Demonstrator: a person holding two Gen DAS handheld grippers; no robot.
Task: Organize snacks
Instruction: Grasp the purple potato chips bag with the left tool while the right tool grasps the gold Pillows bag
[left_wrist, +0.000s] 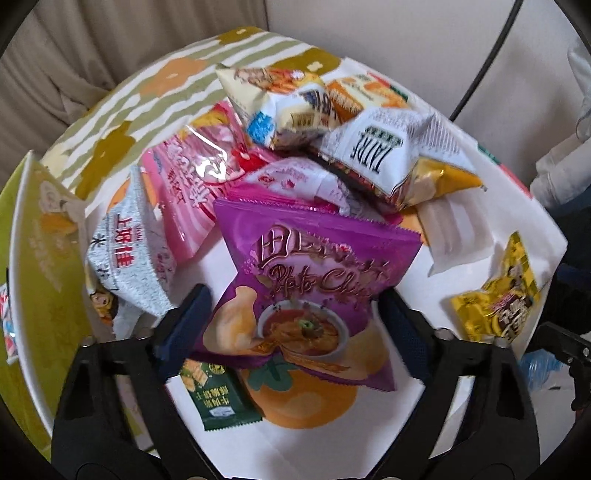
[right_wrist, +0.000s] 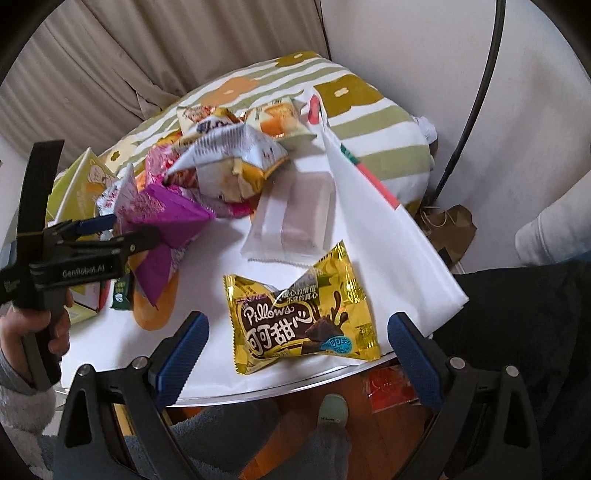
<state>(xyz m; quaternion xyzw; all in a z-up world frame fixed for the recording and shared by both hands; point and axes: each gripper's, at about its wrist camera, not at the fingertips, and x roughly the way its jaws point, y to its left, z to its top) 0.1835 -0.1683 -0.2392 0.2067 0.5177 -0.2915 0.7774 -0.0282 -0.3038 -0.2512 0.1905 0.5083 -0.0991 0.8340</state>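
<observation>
Soft daylight, fisheye-bent edges, perhaps slight motion blur

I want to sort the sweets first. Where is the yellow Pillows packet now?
In the right wrist view the yellow Pillows packet lies alone near the table's front edge, just below the clear wrapped bar.

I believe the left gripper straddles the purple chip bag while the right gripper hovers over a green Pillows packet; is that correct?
Not quite: the Pillows packet under the right gripper is gold, as the right wrist view shows. The left gripper does straddle the purple chip bag.
</observation>
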